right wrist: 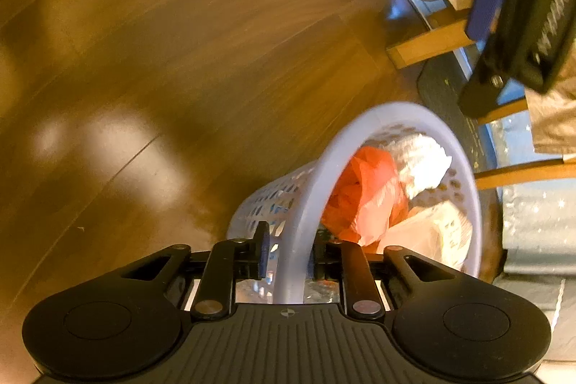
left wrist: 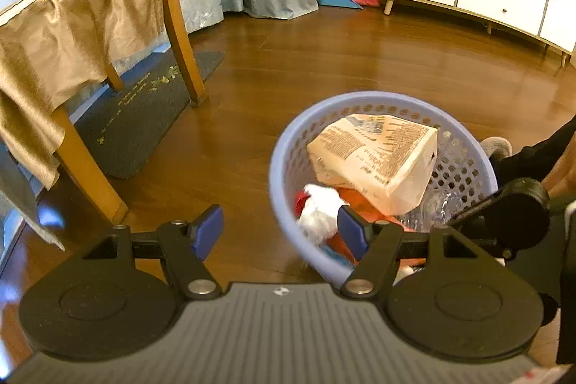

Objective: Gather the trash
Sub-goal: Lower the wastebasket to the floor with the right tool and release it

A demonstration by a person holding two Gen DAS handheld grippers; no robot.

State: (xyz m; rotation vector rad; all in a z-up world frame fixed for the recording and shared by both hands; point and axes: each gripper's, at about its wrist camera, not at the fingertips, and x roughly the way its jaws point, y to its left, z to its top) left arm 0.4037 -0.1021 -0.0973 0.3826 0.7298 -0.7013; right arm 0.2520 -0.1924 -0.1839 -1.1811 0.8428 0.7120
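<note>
Seems nearly done, judging by the floor (left wrist: 324,67) around the basket (left wrist: 288,146), bare of loose trash as far as visible. Holds, inside the basket: a printed paper bag (left wrist: 378,153) on top, a white wad (left wrist: 320,207), an orange plastic bag (right wrist: 363,193) beneath. Right tongs (right wrist: 288,258) clamped on the basket's rim, one pad outside and one inside; left tongs (left wrist: 280,229) spread wide and empty above the basket's near edge.

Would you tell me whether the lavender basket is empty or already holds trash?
It holds trash: the basket contains a printed paper bag, an orange plastic bag and white crumpled tissue.
</note>
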